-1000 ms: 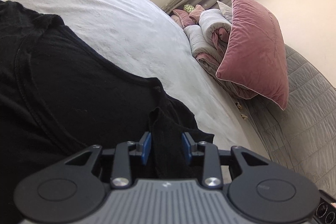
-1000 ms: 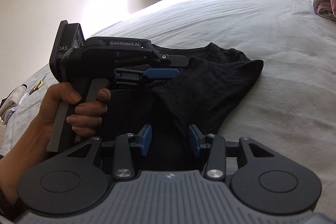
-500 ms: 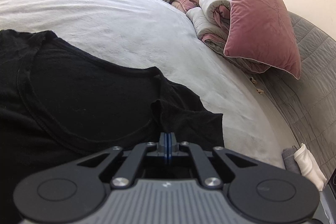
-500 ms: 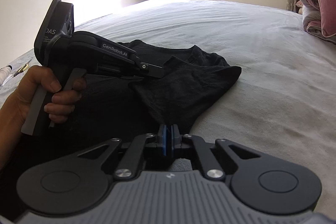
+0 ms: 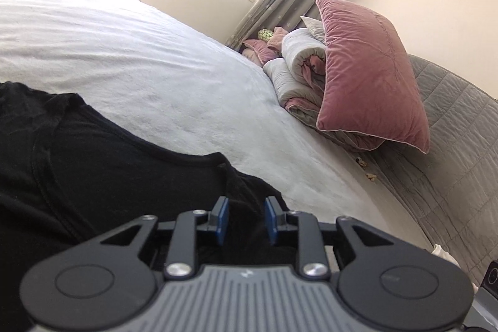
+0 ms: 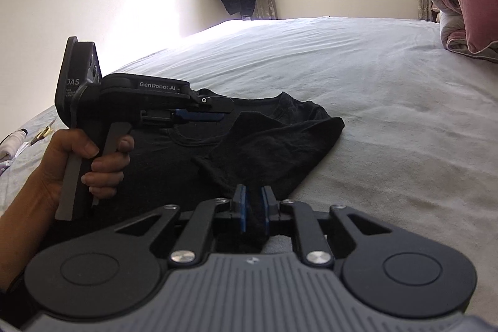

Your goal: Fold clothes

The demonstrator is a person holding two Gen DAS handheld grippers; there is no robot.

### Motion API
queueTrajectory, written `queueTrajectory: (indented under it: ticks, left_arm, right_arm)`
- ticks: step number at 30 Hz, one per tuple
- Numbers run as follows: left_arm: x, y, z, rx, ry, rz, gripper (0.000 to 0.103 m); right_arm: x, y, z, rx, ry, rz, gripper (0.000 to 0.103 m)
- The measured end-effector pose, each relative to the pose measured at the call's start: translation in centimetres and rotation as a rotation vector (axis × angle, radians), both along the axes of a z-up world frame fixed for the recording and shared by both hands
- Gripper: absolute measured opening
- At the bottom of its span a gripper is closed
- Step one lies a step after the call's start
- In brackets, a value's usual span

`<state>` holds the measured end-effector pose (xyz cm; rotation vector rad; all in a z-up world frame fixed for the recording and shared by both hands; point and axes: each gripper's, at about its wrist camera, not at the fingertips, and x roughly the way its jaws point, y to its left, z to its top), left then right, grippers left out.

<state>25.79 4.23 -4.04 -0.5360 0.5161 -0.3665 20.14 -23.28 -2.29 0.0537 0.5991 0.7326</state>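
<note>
Opening narrowly, both the left claw (image 5: pixel 245 218) and right claw (image 6: pixel 252 207) are straddling the soft, crumpled black T-shirt (image 6: pixel 274 139) on the pale bed (image 6: pixel 389 89).

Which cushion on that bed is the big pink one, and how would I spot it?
Follow the pale bed toward the curtained window. There a roll of grey bedding lies. The pink velvet cushion leans on it, the largest piece, plump, with light piping.

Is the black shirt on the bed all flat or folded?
Partly folded. The black shirt has its sleeve side flapped over the body, near the neckline, on the bed.
</note>
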Motion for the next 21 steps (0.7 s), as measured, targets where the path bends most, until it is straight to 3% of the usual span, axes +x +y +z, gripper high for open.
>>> queueTrajectory:
  ticks: [3, 4, 7, 12, 14, 15, 16, 18, 21]
  left_arm:
    - [1.2, -0.7, -1.5, -0.03, 0.028, -0.049, 0.02]
    - [1.6, -0.6, -2.0, -0.026, 0.06, -0.026, 0.02]
    - [2.4, 0.0, -3.1, -0.049, 0.129, 0.048, 0.007]
    - [1.7, 1.7, -2.7, -0.083, 0.123, 0.135, 0.012]
    - [1.5, 1.9, -2.6, -0.125, 0.096, 0.115, 0.015]
    - [1.4, 1.9, -2.5, -0.144, 0.084, 0.1, 0.016]
    - [1.4, 1.8, -2.5, -0.16, 0.079, 0.081, 0.017]
    - [1.6, 1.2, -2.7, -0.152, 0.093, 0.058, 0.023]
    - [1.8, 0.0, -2.9, -0.047, 0.13, 0.082, 0.025]
  right_arm:
    - [0.3, 1.6, -0.3, 0.015, 0.003, 0.004, 0.016]
    - [0.4, 2.2, -0.5, 0.007, 0.007, 0.012, 0.016]
    - [0.4, 3.7, -1.1, -0.024, 0.033, 0.051, 0.016]
    - [0.3, 4.5, -1.2, -0.036, 0.045, 0.096, 0.018]
    - [0.4, 4.2, -1.0, -0.003, 0.028, 0.058, 0.025]
    - [0.6, 4.2, -1.1, 0.009, 0.024, 0.035, 0.037]
    - [0.9, 4.5, -1.3, 0.01, 0.026, 0.01, 0.042]
    - [1.3, 5.4, -1.8, -0.014, 0.049, 0.002, 0.042]
    - [0.6, 6.4, -1.8, -0.037, 0.047, 0.07, 0.044]
